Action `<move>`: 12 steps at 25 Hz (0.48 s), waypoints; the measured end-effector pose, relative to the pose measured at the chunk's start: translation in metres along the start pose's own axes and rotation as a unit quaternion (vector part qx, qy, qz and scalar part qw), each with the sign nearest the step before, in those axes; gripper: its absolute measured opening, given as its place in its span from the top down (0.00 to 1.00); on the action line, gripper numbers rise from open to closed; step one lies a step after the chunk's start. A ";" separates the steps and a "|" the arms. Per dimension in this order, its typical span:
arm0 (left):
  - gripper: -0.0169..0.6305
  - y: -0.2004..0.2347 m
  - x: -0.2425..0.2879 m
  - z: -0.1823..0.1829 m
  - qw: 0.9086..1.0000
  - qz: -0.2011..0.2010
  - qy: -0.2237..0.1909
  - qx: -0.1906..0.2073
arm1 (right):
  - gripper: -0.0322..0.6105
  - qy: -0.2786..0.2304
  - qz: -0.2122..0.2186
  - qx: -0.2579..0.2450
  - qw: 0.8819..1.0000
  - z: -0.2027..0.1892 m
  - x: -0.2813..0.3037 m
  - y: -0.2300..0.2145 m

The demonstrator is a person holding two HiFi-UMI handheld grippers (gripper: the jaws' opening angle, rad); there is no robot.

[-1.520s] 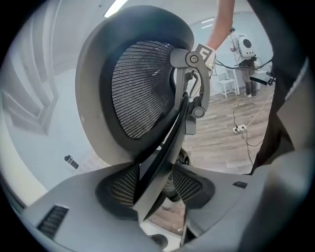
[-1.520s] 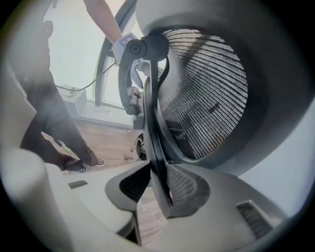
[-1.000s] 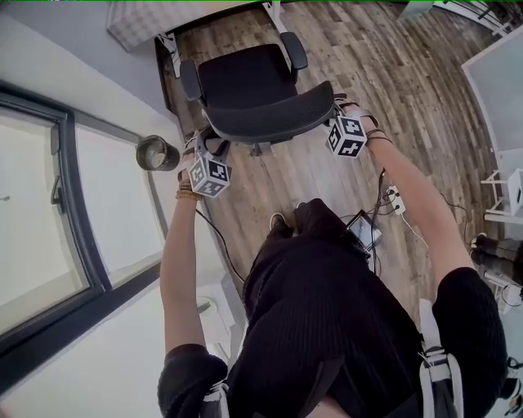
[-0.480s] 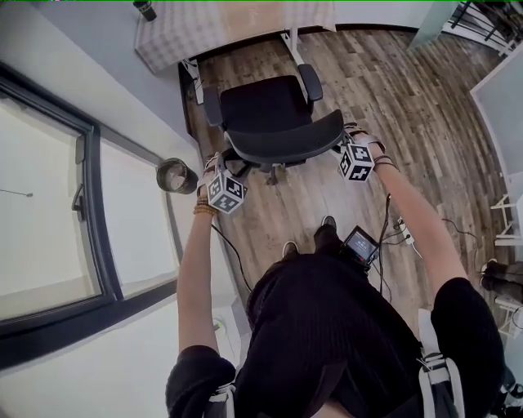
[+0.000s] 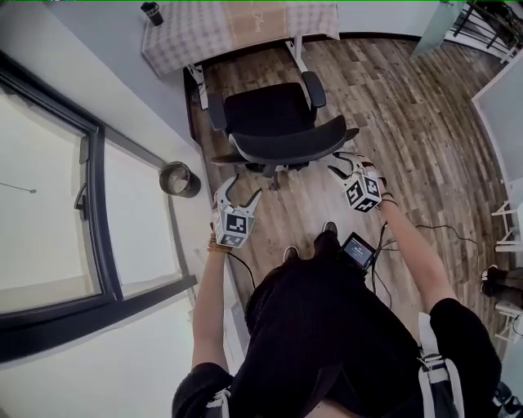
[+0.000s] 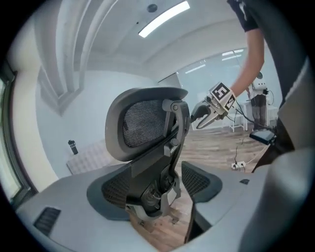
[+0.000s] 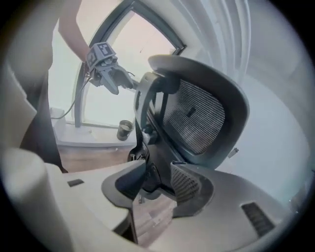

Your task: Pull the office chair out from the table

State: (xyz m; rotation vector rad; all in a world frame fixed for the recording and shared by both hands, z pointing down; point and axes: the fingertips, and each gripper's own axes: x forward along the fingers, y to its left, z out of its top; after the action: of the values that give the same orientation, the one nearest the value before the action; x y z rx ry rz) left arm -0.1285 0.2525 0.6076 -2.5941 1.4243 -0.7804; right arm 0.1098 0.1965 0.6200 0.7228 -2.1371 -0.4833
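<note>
The black mesh office chair (image 5: 274,122) stands on the wood floor, its seat just clear of the table (image 5: 237,28) at the top of the head view. Its curved backrest (image 5: 294,148) faces me. My left gripper (image 5: 239,189) hangs open a short way off the backrest's left end, and its jaws have just been opening with nothing between them. My right gripper (image 5: 341,166) is also open, close to the backrest's right end without touching it, its jaws likewise just opened and empty. The left gripper view shows the backrest (image 6: 142,123) and the right gripper (image 6: 209,110) beyond it.
A round dark bin (image 5: 180,178) sits by the window wall on the left. A dark bottle (image 5: 151,12) stands on the table. Cables and a power strip (image 5: 425,233) lie on the floor at the right. A small screen device (image 5: 359,249) hangs at the person's waist.
Both grippers held the ends of the chair's backrest; now they have let go, opened wide and drawn back toward the person. The chair stands alone.
</note>
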 end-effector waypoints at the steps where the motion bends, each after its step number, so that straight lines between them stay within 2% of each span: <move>1: 0.46 -0.004 -0.006 0.003 1.000 0.003 -0.005 -0.013 | 0.68 -0.004 0.004 0.009 1.000 0.001 -0.004 0.007; 5: 0.46 -0.026 -0.025 0.018 0.998 0.012 -0.035 -0.045 | 0.68 -0.026 0.012 0.066 0.997 0.014 -0.021 0.032; 8: 0.46 -0.030 -0.038 0.041 0.996 0.015 -0.059 -0.060 | 0.68 -0.067 0.027 0.110 0.991 0.041 -0.033 0.046; 11: 0.47 -0.032 -0.048 0.070 0.994 0.014 -0.090 -0.053 | 0.69 -0.109 0.019 0.142 0.984 0.069 -0.052 0.048; 12: 0.50 -0.031 -0.052 0.080 0.994 0.015 -0.102 -0.047 | 0.69 -0.122 0.012 0.152 0.981 0.078 -0.058 0.045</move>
State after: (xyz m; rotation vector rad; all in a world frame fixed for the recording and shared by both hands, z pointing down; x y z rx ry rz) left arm -0.0893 0.2985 0.5270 -2.6231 1.4692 -0.4377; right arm 0.0622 0.2752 0.5650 0.8386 -2.4809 -0.2425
